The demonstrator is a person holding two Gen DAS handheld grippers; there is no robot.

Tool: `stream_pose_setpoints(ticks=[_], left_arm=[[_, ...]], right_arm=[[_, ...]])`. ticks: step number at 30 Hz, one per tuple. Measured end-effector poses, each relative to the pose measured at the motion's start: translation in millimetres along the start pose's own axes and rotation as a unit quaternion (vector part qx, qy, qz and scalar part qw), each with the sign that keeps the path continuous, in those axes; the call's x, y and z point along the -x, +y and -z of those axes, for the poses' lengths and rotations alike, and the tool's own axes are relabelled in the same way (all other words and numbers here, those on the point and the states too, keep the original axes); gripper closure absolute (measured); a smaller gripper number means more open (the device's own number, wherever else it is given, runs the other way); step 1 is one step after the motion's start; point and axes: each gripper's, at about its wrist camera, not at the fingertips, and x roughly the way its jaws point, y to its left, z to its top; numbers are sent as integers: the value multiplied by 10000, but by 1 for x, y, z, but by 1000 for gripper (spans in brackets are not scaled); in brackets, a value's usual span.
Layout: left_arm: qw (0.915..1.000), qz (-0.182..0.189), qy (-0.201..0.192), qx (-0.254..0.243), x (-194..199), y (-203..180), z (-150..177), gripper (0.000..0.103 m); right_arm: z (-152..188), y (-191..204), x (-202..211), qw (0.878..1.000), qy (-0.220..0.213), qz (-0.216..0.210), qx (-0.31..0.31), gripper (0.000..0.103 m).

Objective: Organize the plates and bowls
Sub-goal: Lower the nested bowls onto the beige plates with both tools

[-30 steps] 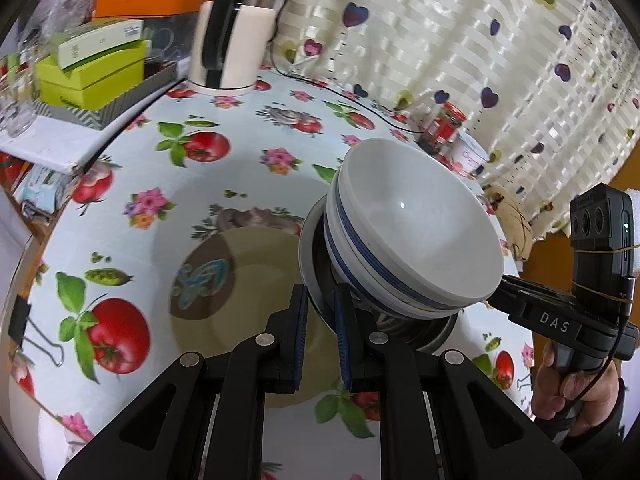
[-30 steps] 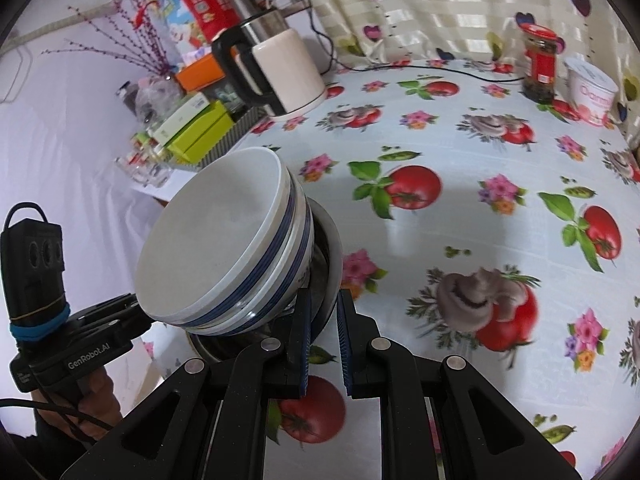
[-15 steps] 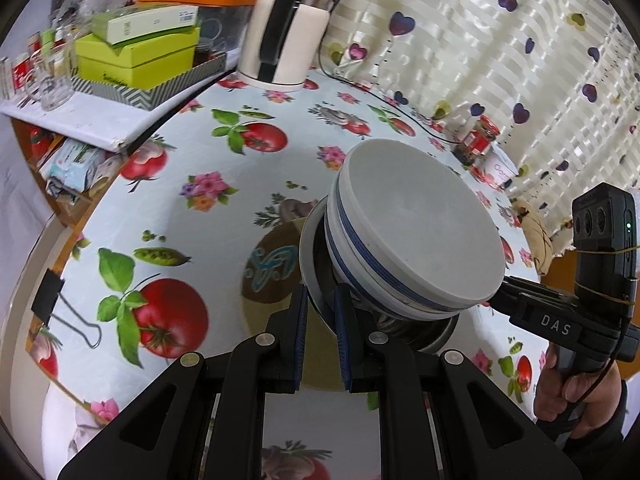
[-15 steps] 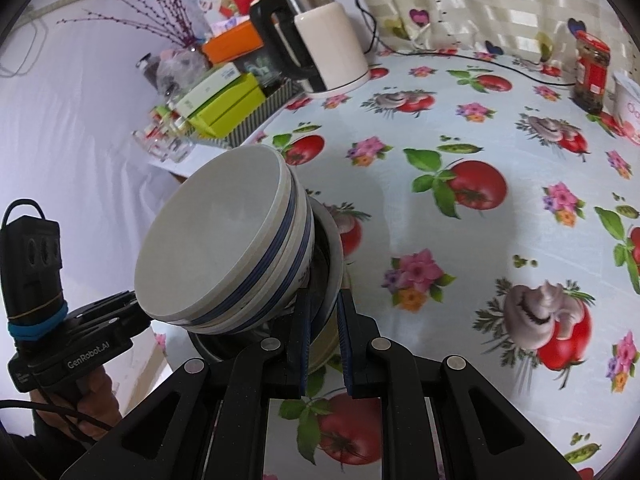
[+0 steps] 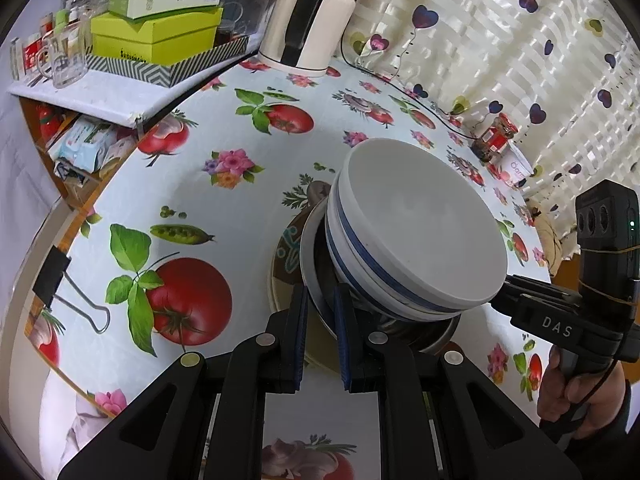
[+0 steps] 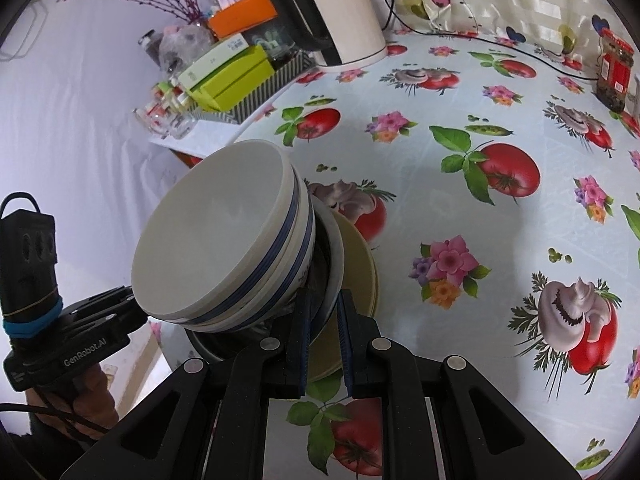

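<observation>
Several white bowls with blue stripes [image 5: 420, 232] [image 6: 216, 232] sit nested on a dark metal dish, a white plate [image 5: 310, 256] [image 6: 334, 248] and a yellowish patterned plate [image 5: 286, 256] [image 6: 360, 264]. I hold this stack between both grippers, just above the tomato-print tablecloth [image 5: 240, 208]. The left gripper [image 5: 320, 308] is shut on the plates' rim on one side. On the opposite side, the right gripper [image 6: 323, 312] is shut on the same rim. Each view shows the other gripper's body and the hand holding it, with its fingertips hidden behind the bowls.
A white kettle [image 5: 308, 24] [image 6: 344, 20], green boxes [image 5: 156, 36] and glass mugs [image 5: 60, 60] crowd the far left on a low shelf. A red-lidded jar [image 5: 496, 142] and a tub stand by the curtain. A binder clip [image 5: 68, 292] marks the table's left edge.
Both grippers have carried the stack together toward the kettle and shelf side and slightly lower. The grips on the rim have not changed.
</observation>
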Motion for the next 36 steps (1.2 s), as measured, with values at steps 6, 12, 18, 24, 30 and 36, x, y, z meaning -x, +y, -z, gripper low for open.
stream_pose_setpoints(ticks=[6,12,18,24,30,36], left_arm=[[10000,16,13,15,-2,2,-1,90],[10000,30,14,35,-3,2,-1,89],[9998,99,-3,145,-4,6,-4,89],[9997,24,-50,218,-2,8,-2,88],[9998,-61,-91,173,1,6,1,87],[9995,-174,-160,207,7,7,3,87]], right_arm=[[0,1,-6,10000,63,39,19,90],[-1,0,-6,10000,71,45,21,90],[-2,-1,-8,10000,84,8,20,87],[0,-2,-8,9999,124,38,38,81],[7,-2,-2,9998,118,114,104,69],[12,2,9,9997,23,150,189,62]])
